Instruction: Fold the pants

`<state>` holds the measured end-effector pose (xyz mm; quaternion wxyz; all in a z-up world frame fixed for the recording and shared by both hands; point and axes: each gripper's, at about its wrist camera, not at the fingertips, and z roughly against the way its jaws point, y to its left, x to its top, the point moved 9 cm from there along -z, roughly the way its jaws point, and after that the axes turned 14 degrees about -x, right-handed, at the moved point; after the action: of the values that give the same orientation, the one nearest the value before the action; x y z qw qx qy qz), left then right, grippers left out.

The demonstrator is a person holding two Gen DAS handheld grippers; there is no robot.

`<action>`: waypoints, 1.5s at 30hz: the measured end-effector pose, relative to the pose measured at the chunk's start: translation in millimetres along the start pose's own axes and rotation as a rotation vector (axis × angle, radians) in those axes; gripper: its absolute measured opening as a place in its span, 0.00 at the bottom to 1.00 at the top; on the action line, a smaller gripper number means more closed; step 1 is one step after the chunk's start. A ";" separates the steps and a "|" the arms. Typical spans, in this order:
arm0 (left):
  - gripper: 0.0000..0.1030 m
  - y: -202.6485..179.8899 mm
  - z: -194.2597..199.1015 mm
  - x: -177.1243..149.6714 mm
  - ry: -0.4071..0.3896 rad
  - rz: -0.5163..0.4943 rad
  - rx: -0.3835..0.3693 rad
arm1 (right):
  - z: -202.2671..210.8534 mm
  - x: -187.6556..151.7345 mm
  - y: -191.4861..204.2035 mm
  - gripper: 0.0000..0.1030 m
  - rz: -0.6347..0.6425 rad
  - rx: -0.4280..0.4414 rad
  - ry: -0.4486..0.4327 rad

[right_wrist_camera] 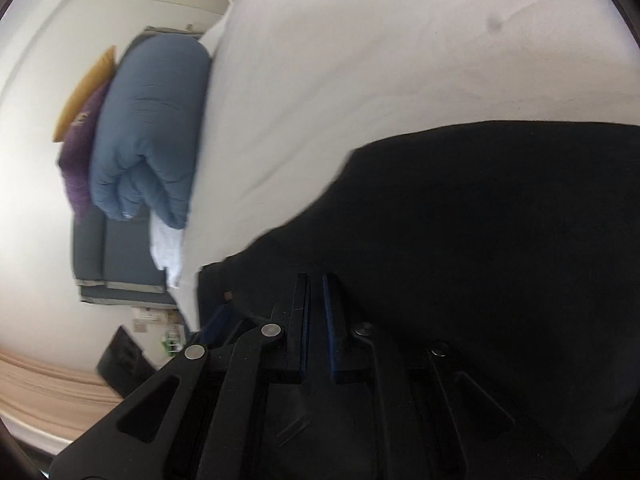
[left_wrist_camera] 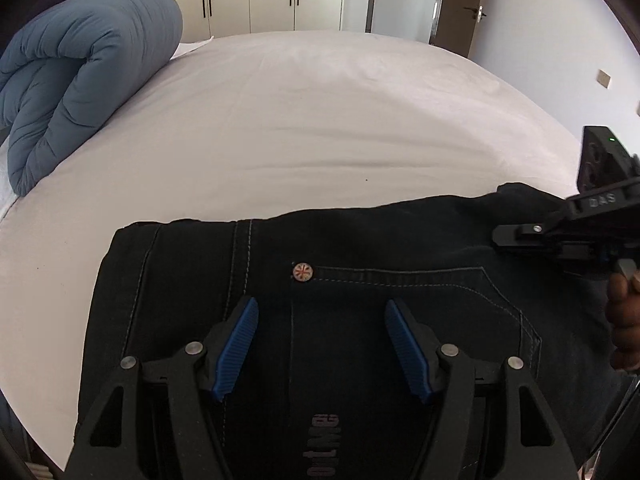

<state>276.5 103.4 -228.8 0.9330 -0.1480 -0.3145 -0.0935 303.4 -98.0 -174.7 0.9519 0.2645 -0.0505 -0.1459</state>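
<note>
Pants (left_wrist_camera: pixel 360 320) lie on the bed (left_wrist_camera: pixel 320 120), near its close edge, already doubled into a compact dark block. Waistband end toward 9 o'clock in the left wrist view; metal rivet (left_wrist_camera: pixel 303 272) at a pocket corner, near centre.

My left gripper (left_wrist_camera: pixel 322 344) hangs over the pocket area, jaws spread wide, nothing between the blue pads (left_wrist_camera: pixel 236 348). Not touching cloth as far as I can judge.

My right gripper (right_wrist_camera: pixel 316 320) is clamped down to nothing. In its own view the pads sit almost together over black fabric; the picture is blurred and dark, so I cannot say whether a thin edge of cloth is pinched. From the left view it reaches in at 3 o'clock, over the pants' far corner.

Handling notes: denim, heavy stitching. Judged fairly heavy, limp but with body; layers will hold a crease and drag on the sheet, not slide. Not fragile. Stacked layers are thick, so a wide bite is needed.

Where to take hold: the outer edges or corners of the stack, at 9 and 3 o'clock, catching all layers together. Avoid the rivet; pads could slip on metal.

Folded blue duvet (left_wrist_camera: pixel 80 80) at 10 o'clock, well apart.
</note>
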 end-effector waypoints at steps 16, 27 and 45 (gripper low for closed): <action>0.66 -75.8 17.6 8.9 -0.042 -0.019 -0.108 | 99.8 -17.4 -51.5 0.07 -0.170 0.161 -0.343; 0.58 -177.8 -43.9 -19.3 0.074 -0.083 -0.256 | 101.8 -60.2 -192.4 0.00 -0.462 0.046 -0.474; 0.65 -54.8 22.4 1.4 -0.044 0.051 -0.107 | 224.8 -77.1 -281.7 0.07 -0.706 -0.185 -0.877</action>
<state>250.3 59.3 -199.1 0.9187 -0.2075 -0.3257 -0.0830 120.2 -414.7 -130.0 0.7545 0.0955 -0.3366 -0.5553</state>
